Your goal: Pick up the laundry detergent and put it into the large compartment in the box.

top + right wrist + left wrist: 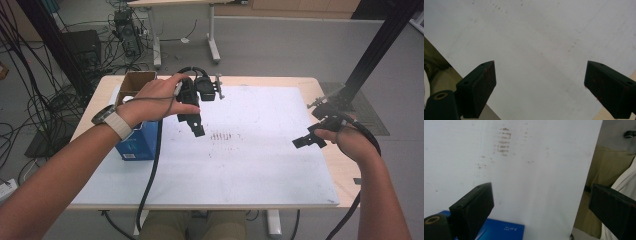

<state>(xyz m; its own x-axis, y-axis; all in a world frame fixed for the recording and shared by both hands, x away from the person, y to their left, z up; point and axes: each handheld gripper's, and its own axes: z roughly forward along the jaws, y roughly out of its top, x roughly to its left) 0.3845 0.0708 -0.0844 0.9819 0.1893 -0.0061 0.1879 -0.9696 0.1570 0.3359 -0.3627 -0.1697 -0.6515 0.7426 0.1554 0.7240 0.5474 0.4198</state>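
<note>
Grippers up, both of them, off the white board [260,170]. Left gripper [196,127] hangs over the board's near-left part, jaws spread wide with nothing between them, and right beside it sits the blue box [137,142], hugging the board's left edge, with a brown cardboard box [136,82] behind it. Right gripper [306,141] hovers by the right edge, jaws wide apart too, gripping nothing. Between the two, plenty of bare white surface, marked by a patch of reddish-brown smudges [222,136]. Wooden table [97,100] rim peeks out around the board.
</note>
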